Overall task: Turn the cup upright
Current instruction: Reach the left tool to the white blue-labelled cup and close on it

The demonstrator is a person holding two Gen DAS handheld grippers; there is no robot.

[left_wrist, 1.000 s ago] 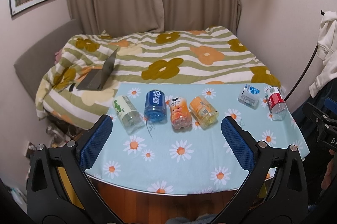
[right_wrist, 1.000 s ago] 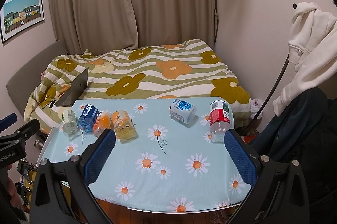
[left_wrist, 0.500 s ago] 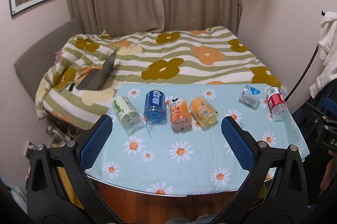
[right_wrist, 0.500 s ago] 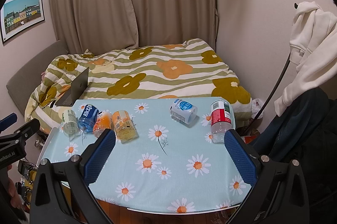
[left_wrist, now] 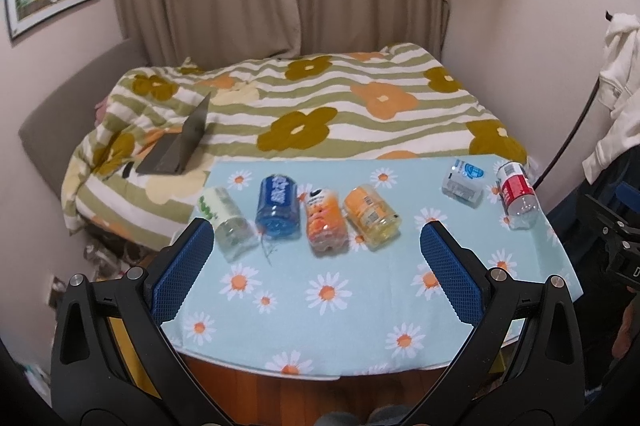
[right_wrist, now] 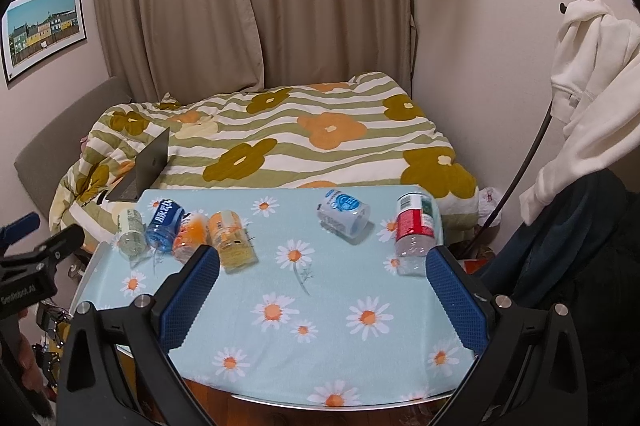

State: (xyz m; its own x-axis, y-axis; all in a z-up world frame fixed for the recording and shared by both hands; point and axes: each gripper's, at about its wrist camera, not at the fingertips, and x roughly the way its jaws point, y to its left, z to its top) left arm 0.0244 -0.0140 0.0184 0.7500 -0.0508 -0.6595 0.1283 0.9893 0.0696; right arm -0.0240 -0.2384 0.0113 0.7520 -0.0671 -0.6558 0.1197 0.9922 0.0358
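Several clear plastic cups with drink labels lie on their sides on the daisy-print table (left_wrist: 360, 306). In the left wrist view a row holds a green-label cup (left_wrist: 226, 216), a blue one (left_wrist: 278, 205), an orange cartoon one (left_wrist: 325, 222) and a yellow-orange one (left_wrist: 372, 216); a white-blue cup (left_wrist: 464, 181) and a red-label cup (left_wrist: 517, 193) lie at the far right. My left gripper (left_wrist: 316, 266) is open and empty, in front of the row. My right gripper (right_wrist: 322, 290) is open and empty, in front of the white-blue cup (right_wrist: 343, 213) and red cup (right_wrist: 414, 228).
A bed with a striped flower quilt (left_wrist: 320, 105) stands right behind the table, with an open laptop (left_wrist: 180, 145) on it. Curtains hang behind. A white garment (right_wrist: 592, 73) hangs at the right. The table's near edge (right_wrist: 320, 402) is rounded.
Both grippers have drifted slightly nearer the table. The cups have not moved and both grippers stay open.
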